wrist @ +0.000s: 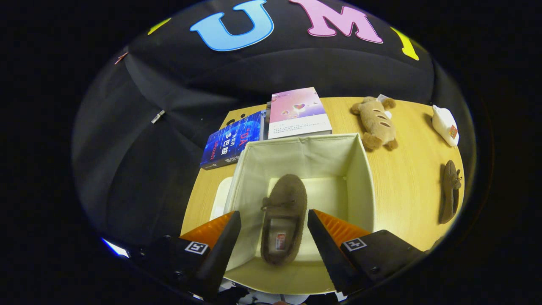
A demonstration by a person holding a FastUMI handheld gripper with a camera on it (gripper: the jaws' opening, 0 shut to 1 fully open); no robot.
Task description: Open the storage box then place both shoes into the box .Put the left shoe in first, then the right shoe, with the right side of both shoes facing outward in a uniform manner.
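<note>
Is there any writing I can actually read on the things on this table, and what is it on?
Nothing reads clearly.
Blue book: cover lettering, too warped to read.
Pink book: small print, blurred.
Shoe in the storage box, between the open fingers of the hand-held gripper: insole tag, too small.
Gripper body: square markers, no words.

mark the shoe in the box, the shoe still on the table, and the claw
Shoe in the box (283,218): gripper view, on its insole opening, between the fingers.
Shoe on the table (449,191): gripper view, on its upper, beside the box (360,178).
Claw (274,231): gripper view, midway between its open fingertips, clear of the shoe.
</note>
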